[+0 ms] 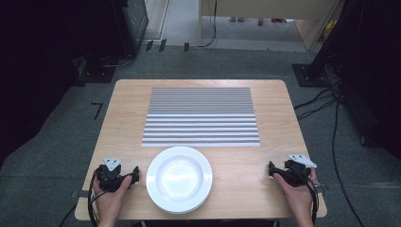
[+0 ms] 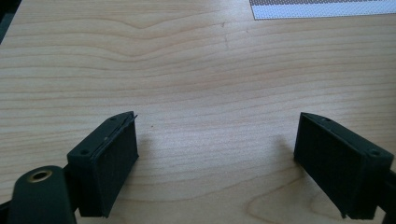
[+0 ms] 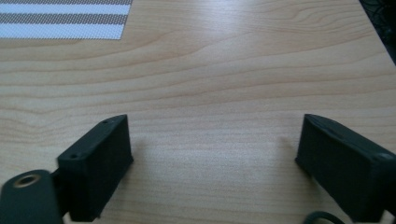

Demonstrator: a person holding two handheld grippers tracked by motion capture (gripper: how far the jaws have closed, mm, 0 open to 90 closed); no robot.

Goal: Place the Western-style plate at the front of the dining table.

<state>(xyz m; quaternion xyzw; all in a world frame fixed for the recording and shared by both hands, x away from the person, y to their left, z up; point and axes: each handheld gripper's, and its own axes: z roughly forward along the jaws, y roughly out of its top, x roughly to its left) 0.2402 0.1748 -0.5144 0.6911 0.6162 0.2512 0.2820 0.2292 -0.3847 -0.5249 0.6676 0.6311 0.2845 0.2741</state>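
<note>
From the high view I have the white plate point(image 1: 178, 178) sitting at the near edge of the desk point(image 1: 118, 118), between my two hands and just in front of the striped mat point(image 1: 201, 116). The left tongs point(image 1: 135, 174) rest on the desk just beside the plate's left rim, pointing inward toward it. The right tongs point(image 1: 271, 168) also point inward but lie well apart from the plate's right rim, so I judge the left hand to be the nearer one for any grab at the plate. The plate is round, so it has no long axis to line up with; what matters is that its rim lies sideways from each set of tongs, along the near edge of the desk.

Both sets of tongs stand wide and hold nothing. In the left gripper view, the left tongs point(image 2: 215, 154) frame only bare wood grain, with a corner of the mat point(image 2: 322, 8) at the top right. In the right gripper view, the right tongs point(image 3: 212, 154) do the same, with the mat's corner point(image 3: 63, 18) at the top left.

The high view gives me where the plate lies and how the gaps on each side compare. The two gripper views give me what it cannot: a clear look at how far the jaws stand apart and that nothing lies between them.
</note>
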